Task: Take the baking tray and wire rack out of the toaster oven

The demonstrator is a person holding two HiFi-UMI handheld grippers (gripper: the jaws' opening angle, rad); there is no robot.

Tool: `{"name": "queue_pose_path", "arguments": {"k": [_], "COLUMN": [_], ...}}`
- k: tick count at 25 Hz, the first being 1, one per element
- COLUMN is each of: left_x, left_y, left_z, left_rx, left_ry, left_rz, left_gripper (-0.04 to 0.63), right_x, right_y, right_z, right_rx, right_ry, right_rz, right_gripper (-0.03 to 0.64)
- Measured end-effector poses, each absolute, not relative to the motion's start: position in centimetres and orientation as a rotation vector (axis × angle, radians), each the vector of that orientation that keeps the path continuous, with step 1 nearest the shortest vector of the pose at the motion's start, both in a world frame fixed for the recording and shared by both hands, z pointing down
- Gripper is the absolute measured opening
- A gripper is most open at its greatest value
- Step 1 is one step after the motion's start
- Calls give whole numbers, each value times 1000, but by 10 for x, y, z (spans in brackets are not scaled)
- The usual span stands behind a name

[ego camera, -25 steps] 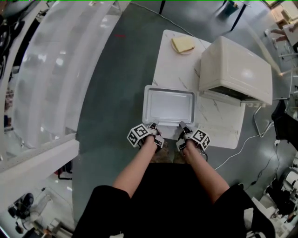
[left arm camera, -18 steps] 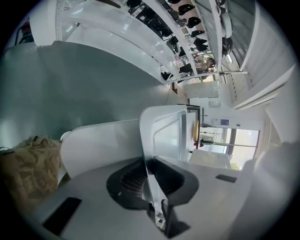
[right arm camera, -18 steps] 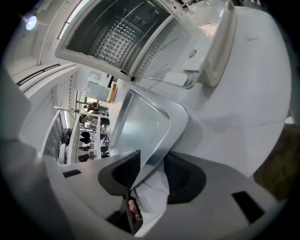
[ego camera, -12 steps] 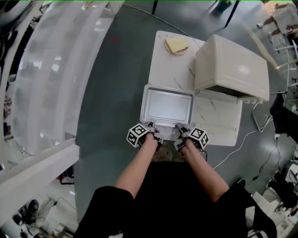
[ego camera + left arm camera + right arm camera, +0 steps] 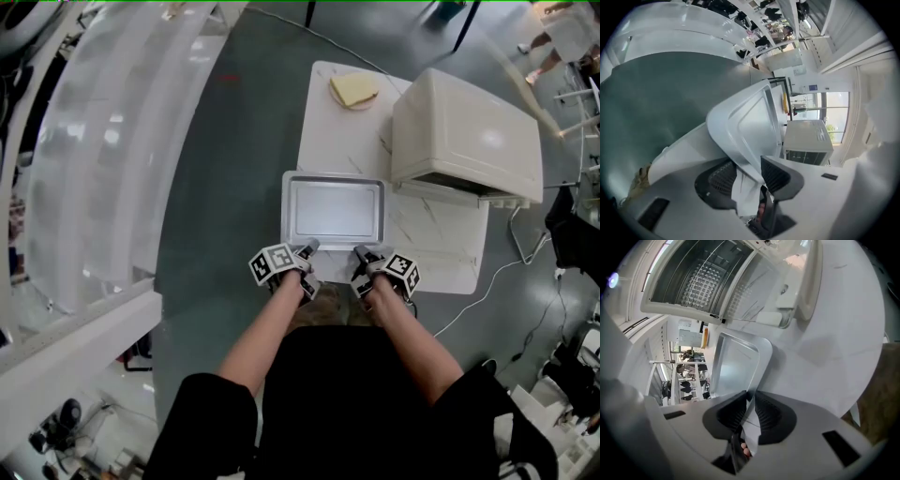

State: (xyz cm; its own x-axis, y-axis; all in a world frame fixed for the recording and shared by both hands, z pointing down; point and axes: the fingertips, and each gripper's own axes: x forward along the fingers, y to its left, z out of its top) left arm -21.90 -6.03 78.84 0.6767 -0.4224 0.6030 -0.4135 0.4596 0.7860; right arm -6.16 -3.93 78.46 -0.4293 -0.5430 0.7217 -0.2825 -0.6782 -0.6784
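Note:
The grey baking tray [image 5: 333, 208] lies on the white table [image 5: 342, 141], in front of the cream toaster oven [image 5: 464, 136]. My left gripper [image 5: 307, 248] is at the tray's near left rim and my right gripper [image 5: 361, 253] at its near right rim. In the left gripper view the jaws [image 5: 747, 164] have just been opening and stand open, with the tray [image 5: 750, 126] rim loose between them. In the right gripper view the jaws [image 5: 750, 395] have just been closing and pinch the tray [image 5: 733, 364] rim. The wire rack [image 5: 701, 275] shows inside the open oven.
The oven door [image 5: 754, 282] hangs open toward the tray's right side. A slice of bread [image 5: 354, 90] lies at the table's far end. The table's near edge is right under the grippers. A power cord [image 5: 487, 291] trails on the grey floor at the right.
The tray's near edge has come down, so the tray looks flatter and greyer on the table. The left gripper has rolled a little. Both hands stay at the near rim.

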Motion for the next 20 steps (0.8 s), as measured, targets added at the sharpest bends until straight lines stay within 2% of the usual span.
{"name": "queue_pose_path", "arguments": {"k": [2, 6, 20], "left_x": [-215, -209, -209], "left_y": [-58, -45, -41], "left_z": [786, 786, 787], "left_rx": [1147, 1141, 1278], "left_ry": [-841, -789, -731], "left_rz": [32, 92, 326], "left_gripper": [178, 203, 209], "right_x": [-61, -58, -61], "right_y": [-41, -41, -41], "right_z": [785, 785, 785], "right_rx": [-1574, -1599, -1588], "right_ry": [1147, 1116, 1170], "right_rz": [-2214, -2175, -2156], "right_gripper": [74, 68, 67]}}
